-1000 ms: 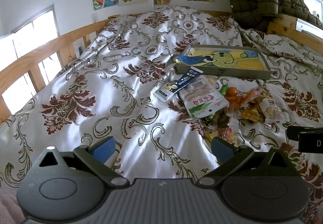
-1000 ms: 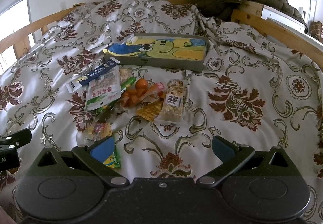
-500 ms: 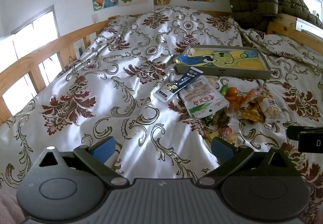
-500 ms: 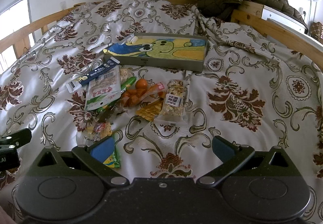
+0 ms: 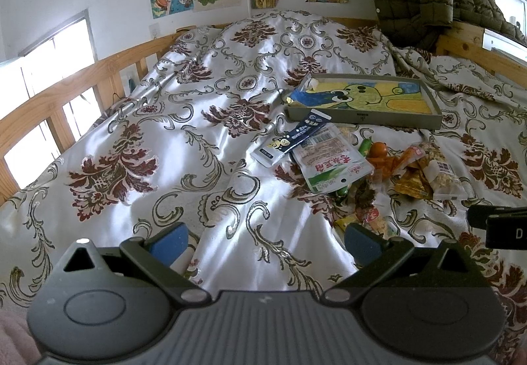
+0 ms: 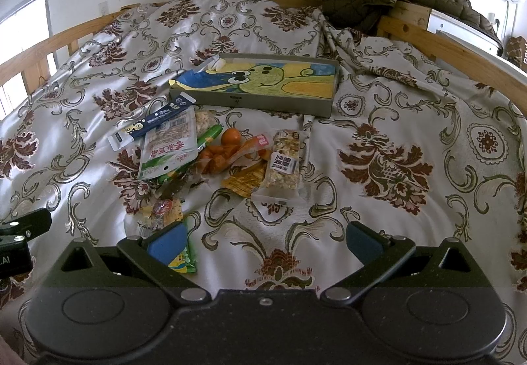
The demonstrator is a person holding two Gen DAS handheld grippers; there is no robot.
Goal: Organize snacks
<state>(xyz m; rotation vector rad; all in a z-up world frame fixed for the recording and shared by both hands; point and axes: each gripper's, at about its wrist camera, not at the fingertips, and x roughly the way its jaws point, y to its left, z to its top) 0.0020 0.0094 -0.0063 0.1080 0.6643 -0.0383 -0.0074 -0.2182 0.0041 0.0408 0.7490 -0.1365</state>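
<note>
Both claws, left claw [image 5: 263, 238] and right claw [image 6: 265, 241], are hovering spread and empty; first pick pending, snack pile [image 6: 217, 157] lying at twelve o'clock before the tray [image 6: 253, 101].

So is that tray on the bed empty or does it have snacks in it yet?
Empty: the tray shows only its cartoon lining; the snacks lie on the bedspread before it.

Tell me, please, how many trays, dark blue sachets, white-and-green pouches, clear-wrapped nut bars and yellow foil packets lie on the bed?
Grey shallow tray with a cartoon lining: 1
Long dark blue sachet: 1
Flat white-and-green pouch: 1
Clear-wrapped nut bar: 1
Yellow foil packet: 1
Total: 5
</note>
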